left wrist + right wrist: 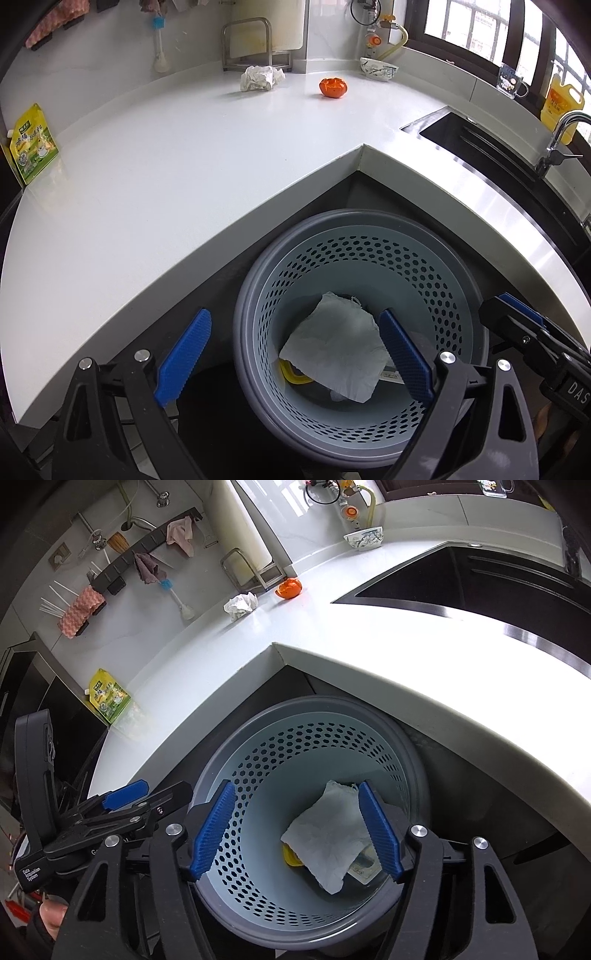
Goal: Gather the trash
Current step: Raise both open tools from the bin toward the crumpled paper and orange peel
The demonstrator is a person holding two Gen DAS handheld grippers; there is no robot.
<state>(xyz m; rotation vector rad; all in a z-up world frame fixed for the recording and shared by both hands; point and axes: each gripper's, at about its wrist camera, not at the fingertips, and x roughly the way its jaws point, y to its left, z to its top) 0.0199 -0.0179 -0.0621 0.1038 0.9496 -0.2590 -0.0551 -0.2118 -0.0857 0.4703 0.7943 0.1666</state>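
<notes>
While your right claw [295,830] and left claw [295,358] hover spread, empty, over bin [458,295]: paper [332,343] already dropped inside; crumpled wad [260,77], orange peel [333,87] await on surface [184,166].

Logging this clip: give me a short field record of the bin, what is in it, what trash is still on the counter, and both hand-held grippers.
bin: round perforated grey bin on the floor below the counter corner
in bin: white paper towel on top, a yellow item partly under it
on counter: crumpled paper and orange peel, near the back wall
left hand-held gripper: open, empty, over the bin
right hand-held gripper: open, empty, over the bin
also on counter: yellow-green pouch, bowl
</notes>
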